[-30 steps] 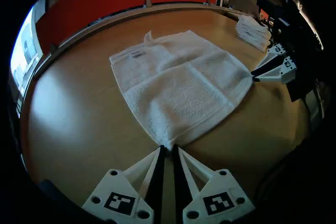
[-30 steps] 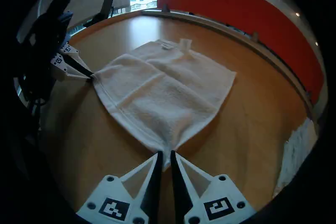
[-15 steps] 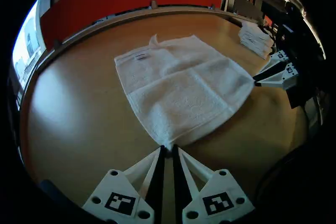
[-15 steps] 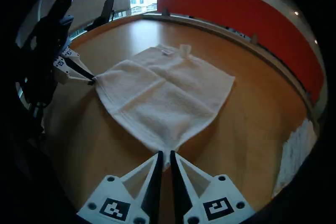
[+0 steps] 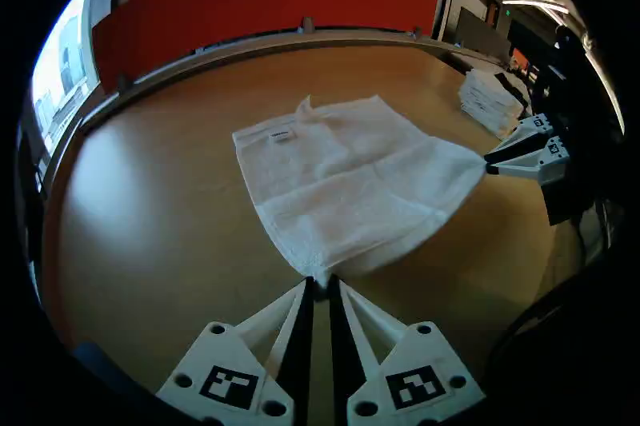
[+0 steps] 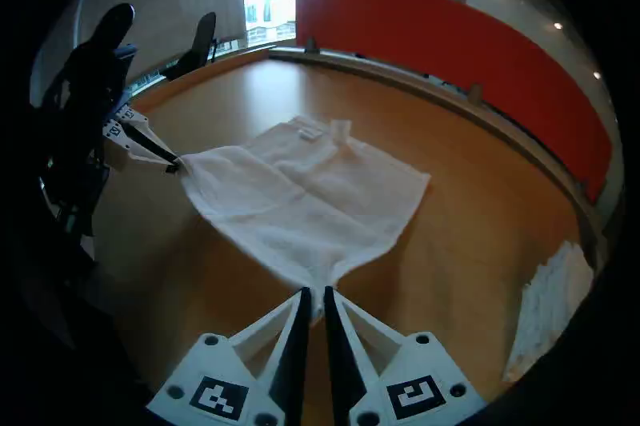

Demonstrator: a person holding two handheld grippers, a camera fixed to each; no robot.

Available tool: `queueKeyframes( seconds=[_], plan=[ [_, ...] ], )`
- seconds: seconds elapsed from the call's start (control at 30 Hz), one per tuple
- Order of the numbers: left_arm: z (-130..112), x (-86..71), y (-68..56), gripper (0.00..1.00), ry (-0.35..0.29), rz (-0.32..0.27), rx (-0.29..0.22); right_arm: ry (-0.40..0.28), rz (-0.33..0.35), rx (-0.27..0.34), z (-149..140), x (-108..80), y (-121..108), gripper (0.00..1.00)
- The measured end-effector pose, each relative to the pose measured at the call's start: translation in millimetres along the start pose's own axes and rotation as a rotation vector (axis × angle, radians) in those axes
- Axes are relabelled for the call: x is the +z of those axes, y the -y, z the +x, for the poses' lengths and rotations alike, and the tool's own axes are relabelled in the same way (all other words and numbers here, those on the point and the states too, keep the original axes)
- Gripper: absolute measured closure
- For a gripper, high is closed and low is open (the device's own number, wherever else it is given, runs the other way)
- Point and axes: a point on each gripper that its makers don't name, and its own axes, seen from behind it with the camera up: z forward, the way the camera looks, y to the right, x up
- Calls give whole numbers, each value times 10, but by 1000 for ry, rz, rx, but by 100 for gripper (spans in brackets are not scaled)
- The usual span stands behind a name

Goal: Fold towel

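Wooden table [image 5: 160, 210] backed by a red panel [image 5: 264, 2], with a white towel [image 5: 352, 170] spread near its middle. Compared with one second ago, the near edge of the towel stands higher above the table, the cloth there is drawn flatter between its two held corners, and the shadow under that edge is broader. The far half lies flat on the table as before. A stack of folded towels [image 5: 490, 98] sits well apart, near the table's edge on the right gripper's side.

The left gripper [image 5: 320, 284] has its fingers drawn to a narrow slit, with one near corner of the towel pinched between the tips. The right gripper [image 6: 314, 294] is closed the same way on the other near corner. Each gripper also appears in the other's view, at the end of the raised edge. A small label [image 5: 280, 136] lies on the far half, and a loop [image 5: 304, 106] stands up at the far edge.
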Motion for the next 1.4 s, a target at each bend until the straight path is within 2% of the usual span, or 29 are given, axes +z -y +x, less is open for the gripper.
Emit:
queueKeyframes(
  seconds=[0.33, 0.57, 0.73, 1.2, 1.4],
  plan=[
    [258, -279, -24, 87, -42, 0, -38, -67, -9, 28, 307, -270, -6, 87],
    [332, -403, -58, 87, -53, -3, -47, -83, -7, 33, 368, -408, 28, 88],
    [355, -488, -118, 87, -60, -15, -73, -90, -7, 41, 391, -497, 41, 88],
    [337, -606, -221, 87, -53, -31, -100, -94, -9, 42, 450, -719, 78, 88],
    [310, -608, -261, 87, -46, -36, -117, -88, -7, 56, 419, -733, 86, 88]
  ],
)
